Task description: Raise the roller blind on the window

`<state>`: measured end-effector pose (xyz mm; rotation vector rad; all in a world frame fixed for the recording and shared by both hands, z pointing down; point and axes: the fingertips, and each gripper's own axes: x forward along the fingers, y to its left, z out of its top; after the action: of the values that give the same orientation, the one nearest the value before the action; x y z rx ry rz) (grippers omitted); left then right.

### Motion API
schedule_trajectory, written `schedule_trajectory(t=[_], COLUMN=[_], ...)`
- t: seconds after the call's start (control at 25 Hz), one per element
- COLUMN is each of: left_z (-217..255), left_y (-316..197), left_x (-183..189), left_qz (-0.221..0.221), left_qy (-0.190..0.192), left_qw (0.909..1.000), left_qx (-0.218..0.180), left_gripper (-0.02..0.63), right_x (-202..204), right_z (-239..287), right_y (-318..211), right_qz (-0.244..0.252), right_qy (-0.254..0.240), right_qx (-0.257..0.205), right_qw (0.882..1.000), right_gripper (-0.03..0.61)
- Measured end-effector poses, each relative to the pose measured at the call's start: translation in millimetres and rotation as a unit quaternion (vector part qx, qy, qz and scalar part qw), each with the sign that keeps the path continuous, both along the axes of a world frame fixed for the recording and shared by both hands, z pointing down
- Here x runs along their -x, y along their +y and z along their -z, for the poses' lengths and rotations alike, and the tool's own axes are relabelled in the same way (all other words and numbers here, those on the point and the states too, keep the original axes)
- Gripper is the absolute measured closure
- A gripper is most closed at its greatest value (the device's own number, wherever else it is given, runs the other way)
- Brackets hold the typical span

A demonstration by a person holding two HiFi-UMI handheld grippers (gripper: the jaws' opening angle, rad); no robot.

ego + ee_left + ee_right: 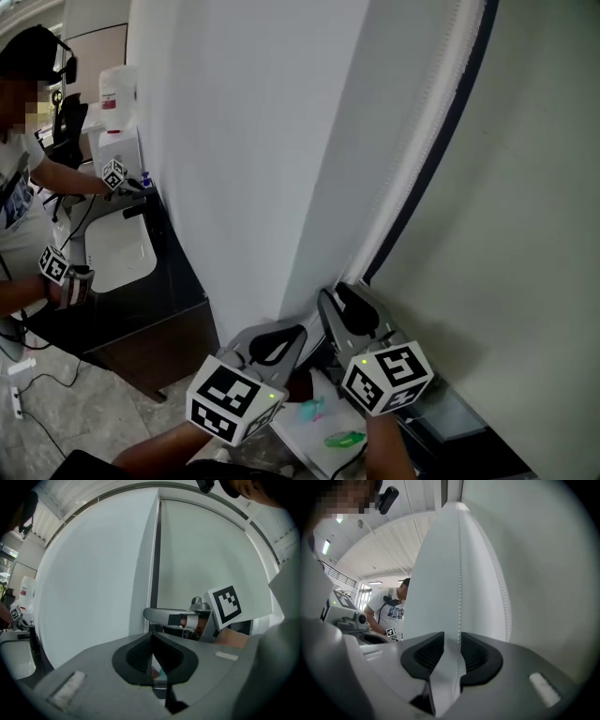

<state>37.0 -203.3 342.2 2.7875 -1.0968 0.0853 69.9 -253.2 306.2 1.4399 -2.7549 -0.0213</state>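
The blind (511, 216) hangs down over the window; its bead chain (459, 588) runs unpinched between the spread right tongs (452, 644); the left tongs (151, 644) are pressed together, empty. Pulling down before pinching would likely let the chain slip free.

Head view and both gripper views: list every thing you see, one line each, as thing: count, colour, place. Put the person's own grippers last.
roller blind: one, off-white, covering the window, right
bead chain: one loop, white, along the blind's left edge
pillar: one, white, centre
other person: one, white shirt, far left, holding two grippers
small items: two, green and teal, below the grippers
left gripper: one, grey, shut, empty
right gripper: one, grey, open, bead chain between its jaws
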Motion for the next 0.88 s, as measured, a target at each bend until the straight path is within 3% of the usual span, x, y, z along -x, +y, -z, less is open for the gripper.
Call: schedule_trajectory(t=[0.2,0.36,0.56,0.88], left_z=[16,28,36,66], left_y=[4,9,8,6], left_x=[12,11,6,-1], left_qz=[0.021,0.009,0.003,-0.01], left_qy=[0.013,0.026,0.03,0.028], left_qw=[0.9996,0.9995,0.9995,0.9991], left_qx=[-0.01,-0.012,-0.013,-0.031], left_gripper=[0.612,0.612,0.611,0.565], right_x=[6,7,-5,-3], right_z=[3,5,6,14], right_y=[1,2,-10,7], right_qz=[0.046,0.069,0.061,0.055], right_qy=[-0.004,-0.002,-0.019,-0.011], right_qx=[-0.006,-0.008,-0.007,-0.016], right_qw=[0.999,0.998,0.998,0.998], right_gripper=[0.483,0.488,0.556,0.558])
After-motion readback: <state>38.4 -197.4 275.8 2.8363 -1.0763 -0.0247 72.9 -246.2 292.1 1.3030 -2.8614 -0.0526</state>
